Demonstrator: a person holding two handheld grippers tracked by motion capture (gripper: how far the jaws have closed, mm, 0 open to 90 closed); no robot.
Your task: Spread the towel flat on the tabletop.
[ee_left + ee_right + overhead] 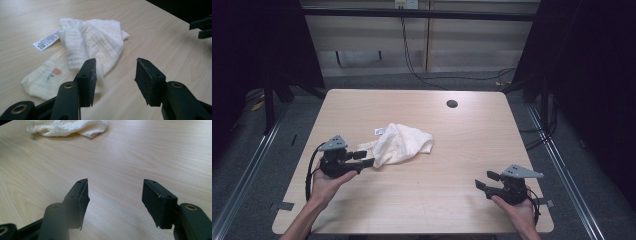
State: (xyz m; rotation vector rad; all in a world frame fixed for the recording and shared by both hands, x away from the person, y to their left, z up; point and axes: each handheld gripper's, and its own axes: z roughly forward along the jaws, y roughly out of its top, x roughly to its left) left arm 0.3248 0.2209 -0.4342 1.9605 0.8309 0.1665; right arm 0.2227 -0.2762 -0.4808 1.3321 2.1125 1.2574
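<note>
A crumpled cream cloth [399, 144] lies left of the table's middle, with a white care label [379, 131] sticking out at its far left edge. In the left gripper view the cloth [85, 47] has a small pink flower print near its closest corner, and the label [46, 40] lies flat beside it. My left gripper [364, 158] is open, its jaws pointing right at the cloth's near-left corner; the left jaw overlaps the cloth's edge in its own view [115, 80]. My right gripper [484, 180] is open near the front right, over bare wood [115, 202], with the cloth [67, 127] far off.
The light wooden table [462, 145] has a round cable hole [452, 104] at the back right. Dark frame posts and metal floor rails flank both sides. Cables hang at the back wall. The right gripper's jaw tips [202, 26] show at the far right of the left gripper view.
</note>
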